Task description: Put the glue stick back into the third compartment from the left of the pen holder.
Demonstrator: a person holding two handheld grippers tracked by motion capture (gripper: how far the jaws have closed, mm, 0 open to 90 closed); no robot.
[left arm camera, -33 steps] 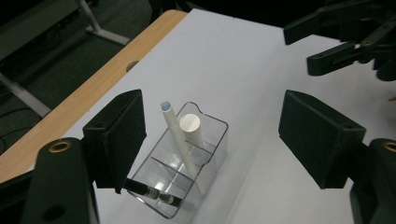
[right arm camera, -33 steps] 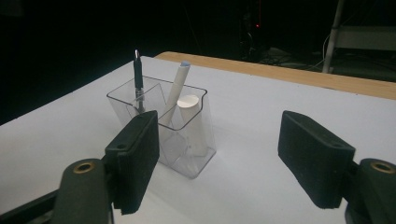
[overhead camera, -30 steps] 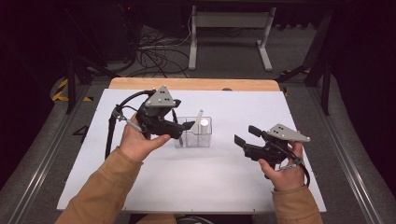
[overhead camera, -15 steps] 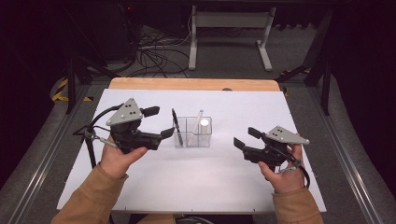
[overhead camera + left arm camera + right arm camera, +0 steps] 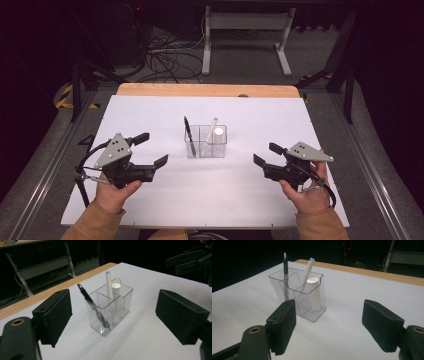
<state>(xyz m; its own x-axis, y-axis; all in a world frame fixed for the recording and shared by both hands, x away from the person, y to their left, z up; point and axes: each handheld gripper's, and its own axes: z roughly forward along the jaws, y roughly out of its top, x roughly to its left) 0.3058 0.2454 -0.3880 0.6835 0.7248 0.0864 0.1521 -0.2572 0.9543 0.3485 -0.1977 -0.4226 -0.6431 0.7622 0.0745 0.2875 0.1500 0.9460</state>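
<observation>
High view shows us a clear plastic holder (image 5: 205, 141) standing near the middle of the white surface (image 5: 150, 110), with three things already upright in it: a black pen (image 5: 188, 132) in the compartment nearest our left gripper, a slim white pen (image 5: 210, 134) leaning beside it, and a short white stick (image 5: 218, 136) at the other end. Nothing else lies loose on the surface, so we judge the loading done, with all three items seated and nothing left to pick up.

Our left gripper (image 5: 151, 149) rests low on our side of the surface, well apart from the holder, its jaws spread and empty. Our right gripper (image 5: 266, 154) sits the same way on the other side, jaws spread, holding nothing. Both point toward the holder without touching it.

In the left gripper view the holder (image 5: 110, 311) stands between the two black pads, the black pen (image 5: 93, 307) slanting across its near compartment. In the right gripper view the holder (image 5: 299, 295) stands ahead of the jaws and toward the left one, and the white stick (image 5: 315, 293) stands against its rounded end wall.

What remains, as we judge it, is at most drawing both hands back.

We can read no brand, label or writing on the pens, the stick or the holder; the pen barrels are too small to show any print.
</observation>
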